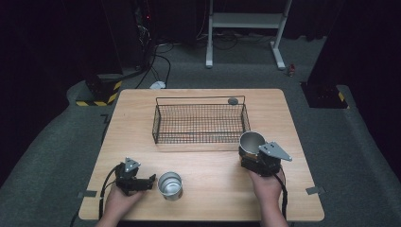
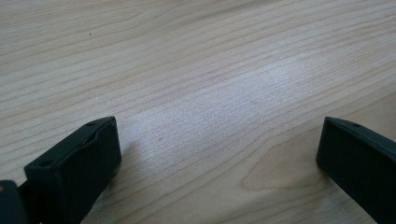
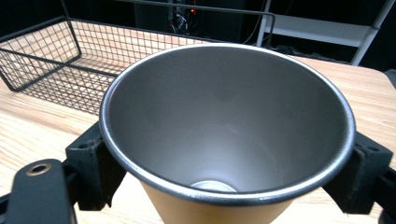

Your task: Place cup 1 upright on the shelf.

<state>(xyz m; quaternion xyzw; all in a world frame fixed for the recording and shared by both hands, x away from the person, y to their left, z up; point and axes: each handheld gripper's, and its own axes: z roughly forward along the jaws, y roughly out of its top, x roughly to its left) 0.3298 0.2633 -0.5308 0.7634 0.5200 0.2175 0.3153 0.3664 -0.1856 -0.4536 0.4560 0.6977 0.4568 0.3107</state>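
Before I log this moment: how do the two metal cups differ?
The cup at the right is clamped in the right gripper beside the wire basket; the cup near the left gripper stands free on the table. The held cup has tan outer walls; the free cup looks silver. Both are open-topped and empty.

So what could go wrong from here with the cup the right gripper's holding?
The right gripper clamps the cup low on its tapered wall, so it might slip or tip in the jaws. The cup sits near the basket front rim, so moving it forward too low could clip the wire. The left gripper is open beside the second cup and could knock it over if it closes in carelessly.
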